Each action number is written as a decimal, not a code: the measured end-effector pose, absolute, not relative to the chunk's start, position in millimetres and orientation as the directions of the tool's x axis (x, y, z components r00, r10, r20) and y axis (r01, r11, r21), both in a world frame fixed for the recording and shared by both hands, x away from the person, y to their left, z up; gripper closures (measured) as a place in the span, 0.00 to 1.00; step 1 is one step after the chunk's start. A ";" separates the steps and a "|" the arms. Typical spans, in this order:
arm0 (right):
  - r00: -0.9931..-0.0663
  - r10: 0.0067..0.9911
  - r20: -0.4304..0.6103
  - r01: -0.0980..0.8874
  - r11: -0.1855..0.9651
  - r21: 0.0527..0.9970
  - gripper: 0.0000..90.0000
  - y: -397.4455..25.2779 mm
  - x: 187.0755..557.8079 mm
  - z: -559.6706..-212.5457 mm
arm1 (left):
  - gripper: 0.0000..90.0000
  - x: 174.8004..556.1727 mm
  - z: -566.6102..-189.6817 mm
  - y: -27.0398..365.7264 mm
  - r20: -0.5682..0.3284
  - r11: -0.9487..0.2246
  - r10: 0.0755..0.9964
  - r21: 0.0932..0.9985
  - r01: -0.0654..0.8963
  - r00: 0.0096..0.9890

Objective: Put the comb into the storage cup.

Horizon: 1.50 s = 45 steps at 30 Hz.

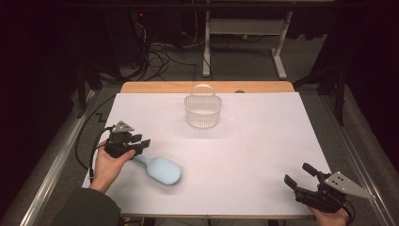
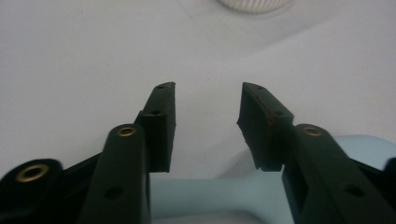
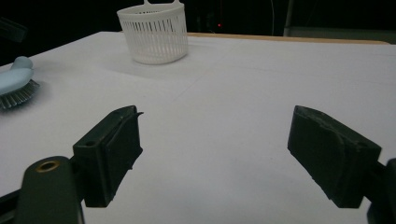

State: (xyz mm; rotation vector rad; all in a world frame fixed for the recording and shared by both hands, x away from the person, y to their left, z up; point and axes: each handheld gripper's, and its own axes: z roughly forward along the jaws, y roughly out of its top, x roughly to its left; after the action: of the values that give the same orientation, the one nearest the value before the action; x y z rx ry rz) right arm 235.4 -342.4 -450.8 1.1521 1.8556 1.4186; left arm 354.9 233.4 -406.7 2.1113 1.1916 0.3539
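right gripper [image 1: 301, 177]: jaws apart, holding nothing | left gripper [image 1: 141, 140]: jaws apart, straddling brush handle | brush [image 1: 160, 169]: flat on table, bristles down, handle toward left gripper, head pointing away | basket [image 1: 203, 111]: far beyond

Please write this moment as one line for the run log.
left tool: open, over hairbrush handle | right tool: open, holding nothing | basket: upright

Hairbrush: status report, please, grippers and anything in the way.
Left gripper open, jaws over the hairbrush handle, not closed on it. Right gripper open, idle at the table's near right. Hairbrush lies bristles down. Basket stands well clear.
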 end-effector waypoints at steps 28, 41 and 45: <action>-0.506 0.858 0.086 0.310 0.088 0.947 0.21 -341.8 235.6 -451.0 | 0.98 388.1 -421.0 242.8 -0.117 -0.356 0.888 0.440 0.825 0.445; -0.507 0.858 0.087 0.311 0.088 0.947 0.21 -341.6 235.5 -450.9 | 1.00 389.0 -423.8 247.4 -0.085 -0.356 0.900 0.424 0.833 0.428; -0.507 0.857 0.086 0.311 0.089 0.946 0.21 -341.5 235.5 -451.0 | 1.00 389.2 -425.3 248.0 -0.073 -0.365 0.900 0.414 0.834 0.430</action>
State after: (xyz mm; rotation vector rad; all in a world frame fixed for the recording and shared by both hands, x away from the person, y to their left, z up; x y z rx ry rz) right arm 235.5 -341.5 -451.0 1.1455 1.8706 1.4251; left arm 389.2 248.0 -425.3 2.2993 1.4754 0.2320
